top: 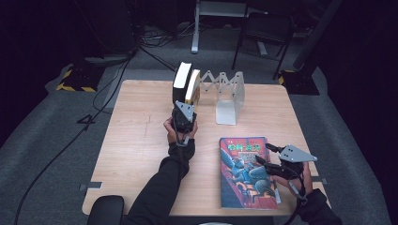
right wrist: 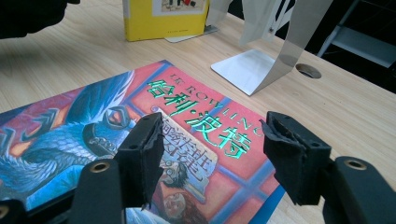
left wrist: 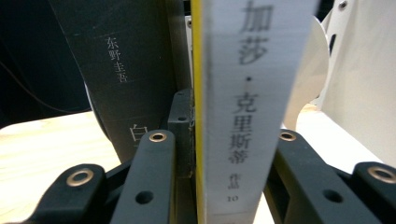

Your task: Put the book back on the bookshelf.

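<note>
Two books stand upright at the table's far edge: a thick dark book (top: 181,79) (left wrist: 126,70) and, to its right, a white-spined book with a yellow cover (top: 193,86) (left wrist: 247,93) (right wrist: 163,18). My left gripper (top: 185,107) (left wrist: 223,140) is shut on the white-spined book, one jaw on each cover near its foot. A colourful illustrated book (top: 246,173) (right wrist: 140,121) lies flat at the front right. Just over that book's right edge, my right gripper (top: 264,153) (right wrist: 215,140) stands open with nothing between its pads.
A white expanding bookend rack (top: 228,96) (right wrist: 261,65) (left wrist: 355,84) stands right of the upright books. The wooden table (top: 141,140) has bare room on its left half. A cable hole (right wrist: 308,70) sits near the rack's foot. A chair and cables lie on the floor beyond the table.
</note>
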A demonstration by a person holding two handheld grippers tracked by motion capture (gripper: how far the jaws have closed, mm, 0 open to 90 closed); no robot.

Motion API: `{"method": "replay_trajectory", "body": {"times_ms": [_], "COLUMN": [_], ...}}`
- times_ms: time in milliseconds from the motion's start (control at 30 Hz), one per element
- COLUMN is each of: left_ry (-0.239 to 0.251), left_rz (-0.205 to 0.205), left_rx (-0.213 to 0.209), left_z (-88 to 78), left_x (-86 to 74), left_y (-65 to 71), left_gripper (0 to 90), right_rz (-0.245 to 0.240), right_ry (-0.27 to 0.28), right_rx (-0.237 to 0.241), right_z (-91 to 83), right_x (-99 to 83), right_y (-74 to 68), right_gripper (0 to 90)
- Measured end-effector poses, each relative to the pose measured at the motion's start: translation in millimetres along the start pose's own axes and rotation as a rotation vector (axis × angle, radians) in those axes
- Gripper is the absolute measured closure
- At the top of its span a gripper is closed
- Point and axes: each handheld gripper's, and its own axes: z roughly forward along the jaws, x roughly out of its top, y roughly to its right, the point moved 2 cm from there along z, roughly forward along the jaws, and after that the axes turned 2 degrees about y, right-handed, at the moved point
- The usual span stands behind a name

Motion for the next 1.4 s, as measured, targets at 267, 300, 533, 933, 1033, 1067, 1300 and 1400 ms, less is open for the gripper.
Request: {"method": "replay_trajectory", "body": {"times_ms": [267,300,533,933,1033,1067,1300,1400], "left_ry": [-0.038,-0.049,-0.088,-0.102,-0.101,-0.103,-0.117,-0.126], "left_rz": [0.002,0.001,-0.054,-0.035,-0.02,-0.009,-0.033,-0.05], "left_rx": [-0.053,-0.071,-0.153,-0.172,-0.165,-0.163,-0.133,-0.13], "left_z": [-5.9,-7.6,-18.5,-29.7,-28.2,-27.1,-13.4,-8.7], "left_x": [-13.0,-17.9,-33.4,-48.9,-48.2,-47.8,-41.5,-39.4], "left_y": [-4.2,-6.1,-11.0,-0.6,0.9,1.0,-5.8,-9.3], "left_gripper": [66.2,64.3,59.1,70.5,71.0,71.1,73.0,73.5], "right_rz": [-0.008,-0.002,-0.001,0.0,0.001,0.001,-0.003,0.0], "right_ry": [0.002,0.0,-0.01,-0.008,-0.007,-0.008,-0.017,-0.016], "right_rx": [-0.014,-0.015,-0.016,-0.019,-0.018,-0.017,-0.012,-0.012], "right_z": [-3.4,-3.9,-3.9,-6.8,-6.7,-6.4,-3.8,-4.1], "right_x": [0.5,0.1,-2.8,-3.8,-3.6,-3.6,-4.3,-4.7], "right_y": [1.4,1.8,2.2,4.0,3.5,3.3,2.1,2.6], "right_gripper": [38.0,38.0,37.8,37.8,37.8,37.8,37.8,37.8]}}
